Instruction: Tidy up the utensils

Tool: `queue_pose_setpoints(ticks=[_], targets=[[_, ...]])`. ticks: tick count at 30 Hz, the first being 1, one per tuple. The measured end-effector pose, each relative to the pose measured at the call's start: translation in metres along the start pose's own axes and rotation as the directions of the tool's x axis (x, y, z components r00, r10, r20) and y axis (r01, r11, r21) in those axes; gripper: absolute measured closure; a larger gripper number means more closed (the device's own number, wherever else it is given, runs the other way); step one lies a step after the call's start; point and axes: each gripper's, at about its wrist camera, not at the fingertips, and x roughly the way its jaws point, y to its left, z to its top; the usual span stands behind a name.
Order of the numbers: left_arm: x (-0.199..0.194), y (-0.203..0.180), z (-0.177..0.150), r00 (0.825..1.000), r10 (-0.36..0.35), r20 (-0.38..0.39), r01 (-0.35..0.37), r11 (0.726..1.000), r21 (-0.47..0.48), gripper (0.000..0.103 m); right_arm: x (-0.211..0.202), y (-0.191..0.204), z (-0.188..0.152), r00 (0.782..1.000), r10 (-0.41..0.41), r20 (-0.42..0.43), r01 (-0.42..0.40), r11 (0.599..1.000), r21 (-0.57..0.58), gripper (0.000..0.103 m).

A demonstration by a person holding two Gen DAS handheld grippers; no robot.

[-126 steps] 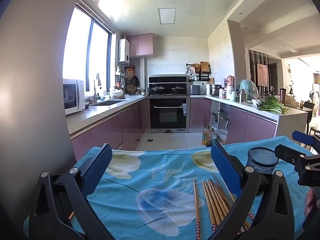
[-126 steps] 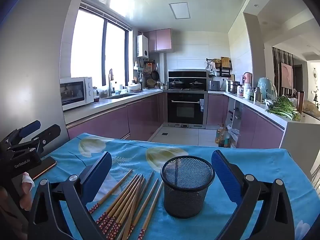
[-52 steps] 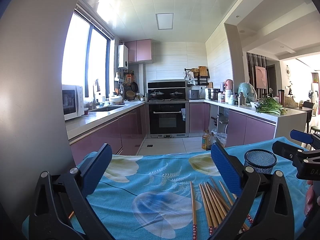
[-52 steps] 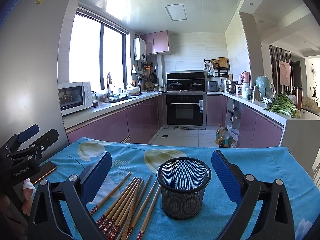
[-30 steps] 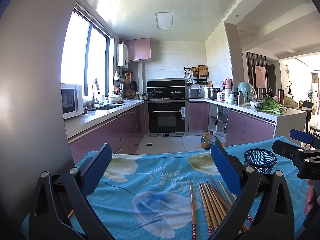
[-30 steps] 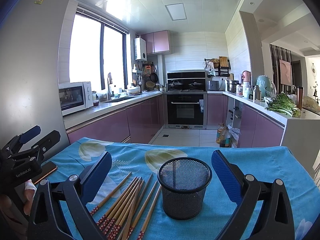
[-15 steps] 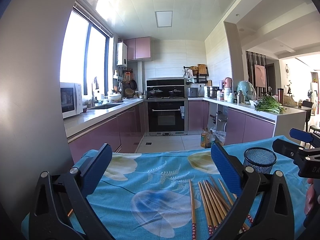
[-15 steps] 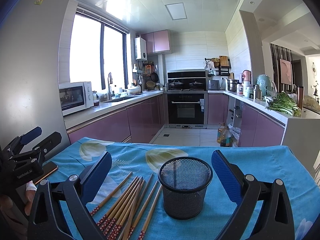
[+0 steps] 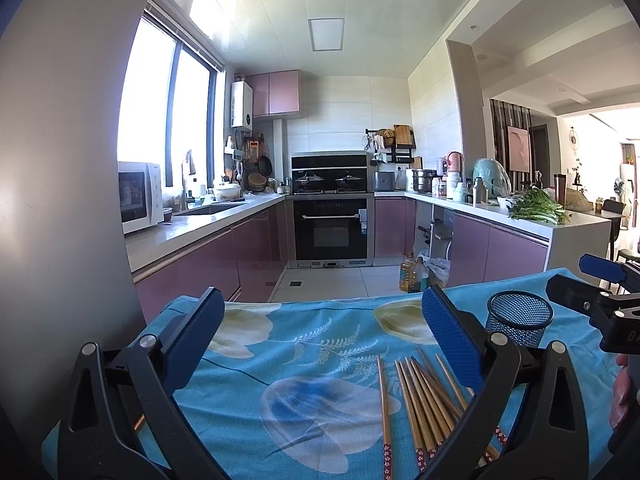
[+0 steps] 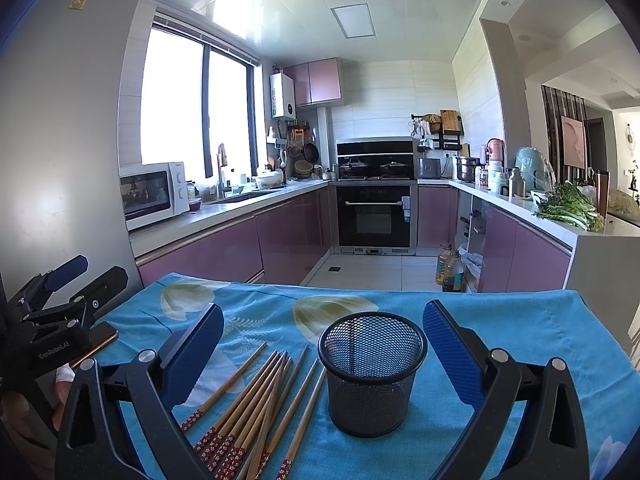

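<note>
Chopsticks (image 9: pixel 420 400) lie flat on the cloth (image 9: pixel 280 360) in the left wrist view, just inside the right finger of the left gripper (image 9: pixel 320 320): one stick lies apart at the left, and at least five more are bunched beside it, their full number partly hidden by that finger. The stick ends nearest the camera carry red patterned bands. The left gripper is spread wide, its two blue pads well apart, with nothing between them. One black mesh cup (image 9: pixel 520 320) stands upright beyond the chopsticks, to their right. The right gripper (image 9: pixel 600 292) enters at the right edge, with a few white letters on its body cut off by the picture edge. One microwave (image 9: pixel 138 200) sits on the far left counter, one oven (image 9: pixel 330 224) stands in the back wall, and one bundle of greens (image 9: pixel 536 208) lies on the right counter. In the right wrist view, about eight chopsticks (image 10: pixel 260 400) fan out on the cloth (image 10: pixel 500 320), just left of the single cup (image 10: pixel 372 372), the nearest stick almost touching its base. The right gripper (image 10: pixel 320 336) is likewise released and wide, and the cup stands between its pads, touching neither. The left gripper (image 10: pixel 72 280) shows at the left edge, apparently parted; its body bears white lettering that reads roughly "GenRobot.AI". One phone (image 10: pixel 96 342) lies on the cloth beneath it.
</note>
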Motion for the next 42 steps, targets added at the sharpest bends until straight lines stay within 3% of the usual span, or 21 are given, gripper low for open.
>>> queue_pose_setpoints(ticks=[6, 12, 16, 22, 28, 33, 38, 42], targets=[[0.006, 0.003, -0.004, 0.999, -0.028, -0.040, 0.029, 1.000, 0.012, 0.006, -0.004, 0.000, -0.004, 0.999, 0.037, -0.040, -0.038, 0.999, -0.015, 0.008], [0.030, 0.003, -0.016, 0.981, -0.083, -0.178, 0.094, 0.994, 0.053, 0.011, 0.006, 0.003, -0.022, 0.978, 0.105, -0.182, -0.113, 0.993, -0.033, 0.032], [0.049, -0.001, -0.030, 0.951, -0.122, -0.285, 0.146, 0.987, 0.064, 0.020, 0.024, 0.007, -0.038, 0.944, 0.136, -0.302, -0.149, 0.989, -0.020, 0.053], [0.079, -0.010, -0.054, 0.891, -0.188, -0.414, 0.230, 0.972, 0.055, 0.031, 0.053, 0.024, -0.052, 0.887, 0.175, -0.427, -0.202, 0.979, -0.019, 0.070], [0.100, -0.025, -0.074, 0.840, -0.202, -0.504, 0.278, 0.957, 0.079, 0.046, 0.079, 0.030, -0.059, 0.839, 0.200, -0.506, -0.229, 0.974, 0.005, 0.083], [0.114, -0.029, -0.081, 0.801, -0.227, -0.554, 0.310, 0.949, 0.059, 0.056, 0.096, 0.029, -0.065, 0.802, 0.205, -0.560, -0.220, 0.975, 0.041, 0.086], [0.132, -0.035, -0.087, 0.764, -0.246, -0.596, 0.336, 0.941, 0.042, 0.064, 0.103, 0.024, -0.069, 0.790, 0.216, -0.574, -0.217, 0.974, 0.068, 0.088], [0.139, -0.037, -0.089, 0.733, -0.266, -0.626, 0.357, 0.934, 0.022, 0.068, 0.103, 0.016, -0.069, 0.786, 0.232, -0.573, -0.204, 0.972, 0.113, 0.097]])
